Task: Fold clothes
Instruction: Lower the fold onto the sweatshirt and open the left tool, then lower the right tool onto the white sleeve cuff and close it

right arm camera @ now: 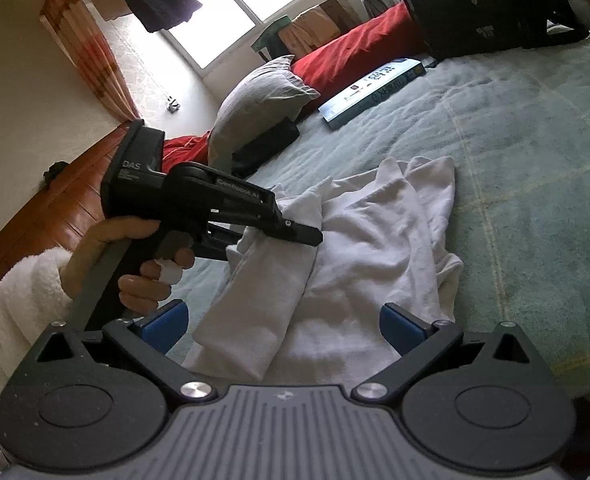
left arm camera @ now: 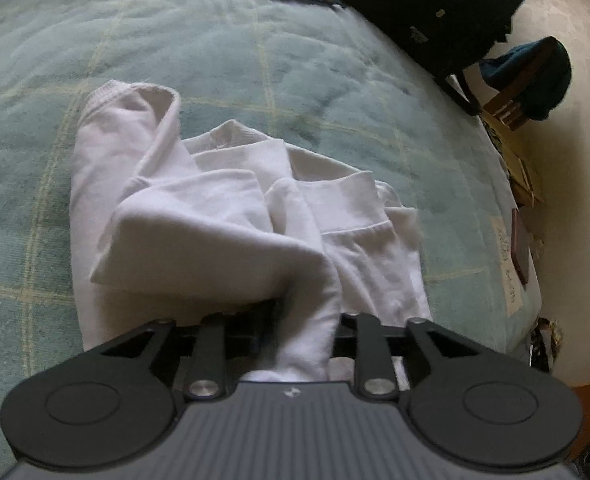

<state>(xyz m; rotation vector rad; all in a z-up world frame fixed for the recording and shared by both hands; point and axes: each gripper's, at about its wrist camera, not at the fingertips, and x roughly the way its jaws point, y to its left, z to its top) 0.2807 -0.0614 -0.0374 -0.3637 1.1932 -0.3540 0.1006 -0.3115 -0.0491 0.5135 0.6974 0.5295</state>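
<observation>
A crumpled white garment (left arm camera: pixel 199 208) lies on the green checked blanket (left arm camera: pixel 255 60) of a bed. My left gripper (left arm camera: pixel 303 308) is shut on a fold of it. A band of cloth runs back between the jaws and hides the fingertips. In the right wrist view a hand in a white fleecy sleeve holds that left gripper (right arm camera: pixel 309 236) over the white garment (right arm camera: pixel 375 240), and the pinched fold hangs from its tip. My right gripper (right arm camera: pixel 281 326) is open low over the garment's near edge, with nothing between its blue pads (right arm camera: pixel 163 324).
A blue book (right arm camera: pixel 375 92) and a black bag (right arm camera: pixel 487 4) lie at the far end of the bed, with a grey pillow (right arm camera: pixel 263 100) and a red one (right arm camera: pixel 355 52) beside them. The bed's edge (left arm camera: pixel 515 240) drops to the floor, where a chair (left arm camera: pixel 535 80) holds dark clothing.
</observation>
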